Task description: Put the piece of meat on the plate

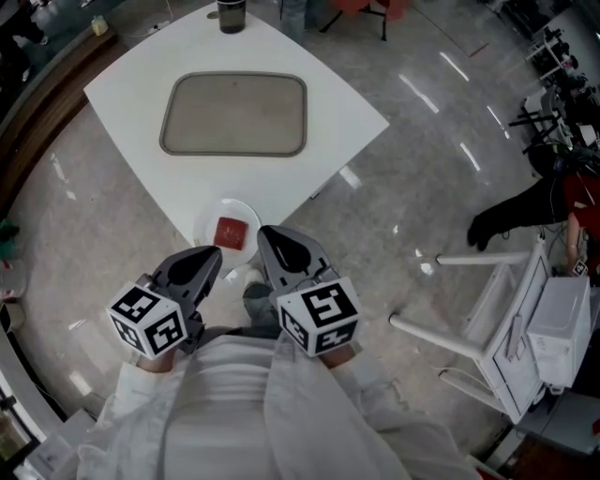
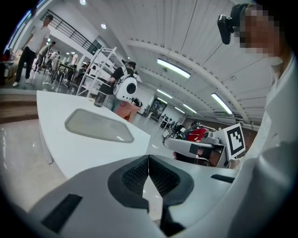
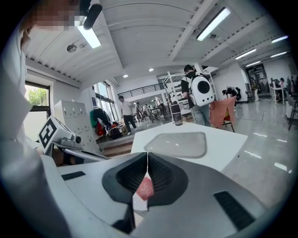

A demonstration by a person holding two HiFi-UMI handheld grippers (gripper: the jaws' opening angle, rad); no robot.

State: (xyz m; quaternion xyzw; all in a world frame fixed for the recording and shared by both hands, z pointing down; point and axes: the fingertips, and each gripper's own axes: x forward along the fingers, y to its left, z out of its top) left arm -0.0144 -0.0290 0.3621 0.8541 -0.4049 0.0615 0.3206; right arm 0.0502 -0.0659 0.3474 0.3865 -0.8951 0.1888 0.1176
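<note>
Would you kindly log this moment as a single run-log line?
piece of meat: on plate | left gripper: shut, empty | right gripper: shut, empty | both: off the table, near body

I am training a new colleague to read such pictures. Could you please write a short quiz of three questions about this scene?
1. True or false: the piece of meat lies on the plate.
2. Where does the dark cup stand? A) on the table, beyond the tray; B) on the tray; C) on the plate.
3. Fill in: the jaws of the left gripper and of the right gripper are both ____, with nothing held between them.

Key: 1 true; 2 A; 3 shut.
</note>
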